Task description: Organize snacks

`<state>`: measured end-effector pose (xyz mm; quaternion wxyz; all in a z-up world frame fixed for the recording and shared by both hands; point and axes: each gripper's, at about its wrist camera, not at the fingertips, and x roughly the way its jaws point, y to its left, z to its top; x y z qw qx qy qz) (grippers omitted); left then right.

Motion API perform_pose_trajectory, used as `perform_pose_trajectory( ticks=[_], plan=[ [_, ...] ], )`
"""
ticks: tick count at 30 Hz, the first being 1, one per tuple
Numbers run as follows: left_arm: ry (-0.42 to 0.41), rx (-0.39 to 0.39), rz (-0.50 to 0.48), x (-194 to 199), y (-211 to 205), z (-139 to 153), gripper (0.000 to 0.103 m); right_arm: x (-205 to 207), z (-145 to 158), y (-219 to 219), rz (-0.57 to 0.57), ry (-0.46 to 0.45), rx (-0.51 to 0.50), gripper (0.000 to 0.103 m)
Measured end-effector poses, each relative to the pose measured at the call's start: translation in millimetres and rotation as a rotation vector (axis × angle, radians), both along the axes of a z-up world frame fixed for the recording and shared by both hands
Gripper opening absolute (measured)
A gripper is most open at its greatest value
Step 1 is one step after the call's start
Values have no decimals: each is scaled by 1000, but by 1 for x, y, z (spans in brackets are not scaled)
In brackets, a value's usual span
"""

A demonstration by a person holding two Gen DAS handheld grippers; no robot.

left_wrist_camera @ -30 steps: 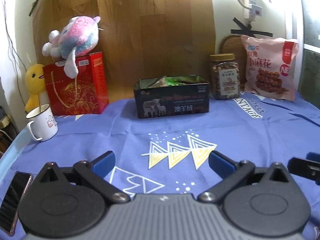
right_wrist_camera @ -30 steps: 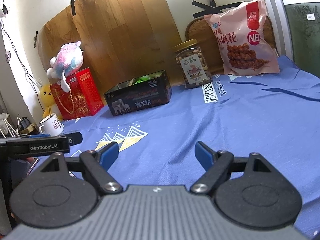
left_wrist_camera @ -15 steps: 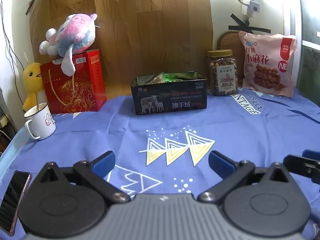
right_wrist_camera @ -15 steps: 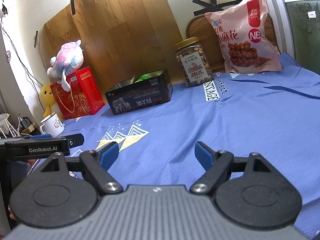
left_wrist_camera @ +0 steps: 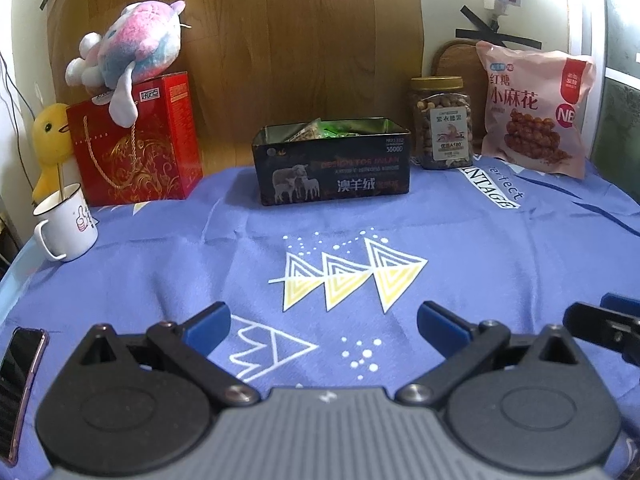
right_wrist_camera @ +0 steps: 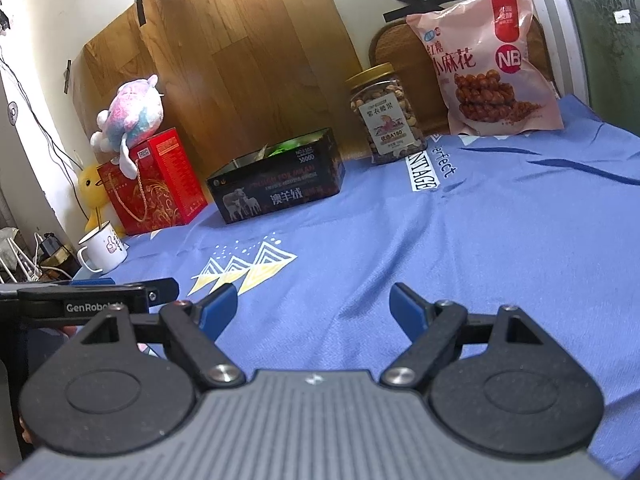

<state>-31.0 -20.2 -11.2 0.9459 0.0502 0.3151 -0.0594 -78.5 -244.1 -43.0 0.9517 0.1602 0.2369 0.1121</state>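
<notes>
At the far left edge of the blue cloth (left_wrist_camera: 500,248) lies a dark phone (left_wrist_camera: 18,372), flat, partly cut by the frame. Further back stands a white mug (left_wrist_camera: 66,226) with a thin stick in it, and behind it a yellow duck toy (left_wrist_camera: 50,136) against the wall. Just beside the mug, a red gift box (left_wrist_camera: 136,144) with a gold cord, upright, carrying a pink-and-blue plush toy (left_wrist_camera: 132,60) on its top. Behind all of this, a wooden board (left_wrist_camera: 300,40) leaning on the wall. Near the middle of the back row sits the black tin (left_wrist_camera: 332,174) with sheep printed on the front — lid off, with green and clear snack packets showing above the rim. To its right, close but not touching, a clear jar of nuts (left_wrist_camera: 440,124) with a gold lid, upright. Further right, the pink snack bag (left_wrist_camera: 536,108) propped upright against a round woven piece; whether bag and jar touch cannot be told. Low in the foreground, the left gripper (left_wrist_camera: 323,320) over the triangle print, blue fingers spread wide apart and holding nothing. Beside it on the right, the right gripper (right_wrist_camera: 314,300) also above bare cloth — fingers equally far apart, empty — with the snacks well apart from both tools.
</notes>
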Motion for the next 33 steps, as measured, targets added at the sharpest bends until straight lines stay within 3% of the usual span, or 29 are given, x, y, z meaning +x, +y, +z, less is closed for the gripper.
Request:
perform_pose_trajectory(
  ticks=[33],
  plan=[
    [10,16,-2,-4,-2,-2,103,-1,-6,-2,0,6,25,85]
  ],
)
